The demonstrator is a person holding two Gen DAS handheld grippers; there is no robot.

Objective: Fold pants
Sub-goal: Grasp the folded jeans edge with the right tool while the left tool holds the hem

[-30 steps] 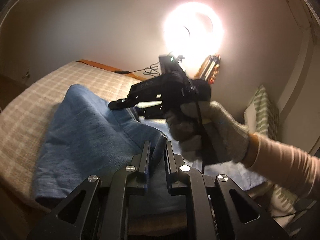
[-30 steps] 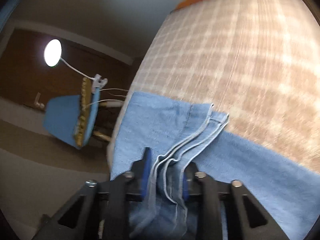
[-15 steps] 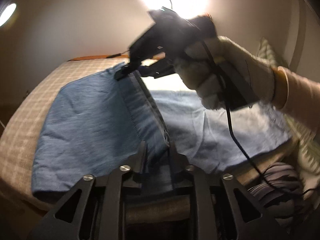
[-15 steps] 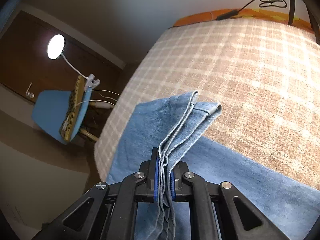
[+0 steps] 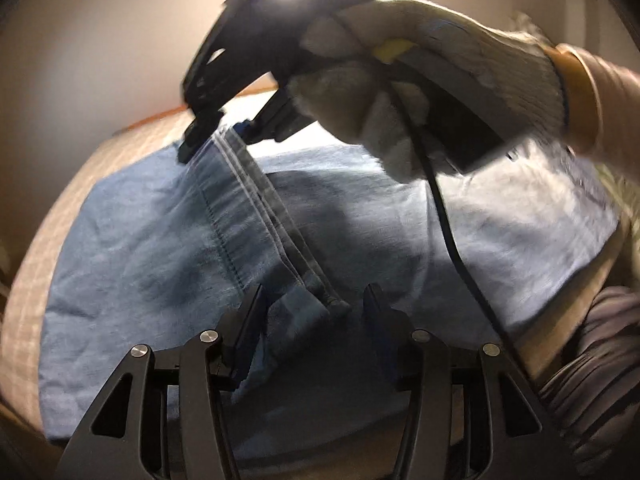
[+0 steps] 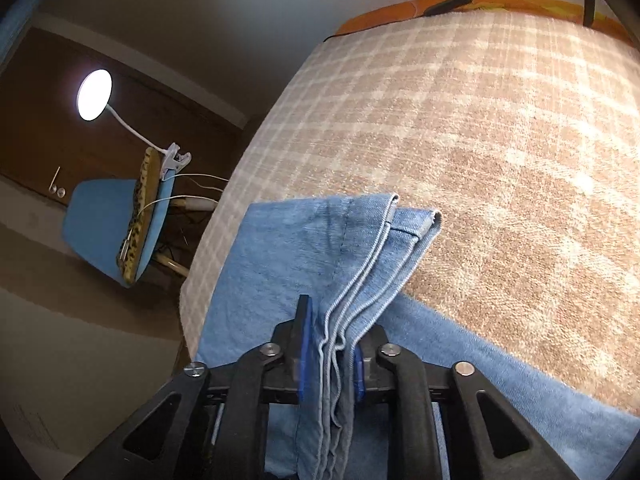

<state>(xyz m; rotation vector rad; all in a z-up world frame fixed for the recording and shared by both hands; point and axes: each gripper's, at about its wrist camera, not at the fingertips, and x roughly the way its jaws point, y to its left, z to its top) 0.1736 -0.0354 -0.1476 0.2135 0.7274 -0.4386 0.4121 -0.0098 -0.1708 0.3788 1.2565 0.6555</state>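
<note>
Blue denim pants (image 5: pixel 160 248) lie folded on a bed with a beige checked cover (image 6: pixel 480 128). In the left wrist view my left gripper (image 5: pixel 312 304) is open, its fingers apart on either side of the near end of the folded hem edge (image 5: pixel 280 220). My right gripper (image 5: pixel 216 136), held by a gloved hand, is at the far end of that hem. In the right wrist view my right gripper (image 6: pixel 330 344) has its jaws parted, with the stacked hem layers (image 6: pixel 360 280) hanging loosely between the blue pads.
A blue chair (image 6: pixel 108 224) with a clip-on lamp (image 6: pixel 94 94) stands left of the bed. A black cable (image 6: pixel 452 4) lies at the bed's far edge. Dark striped fabric (image 5: pixel 592 360) sits at the right. A bright light shines behind the right hand.
Both grippers carried the hem over the pants toward the far side of the bed. Both have since opened: the left let go of the near end, the right's jaws parted around the hem.
</note>
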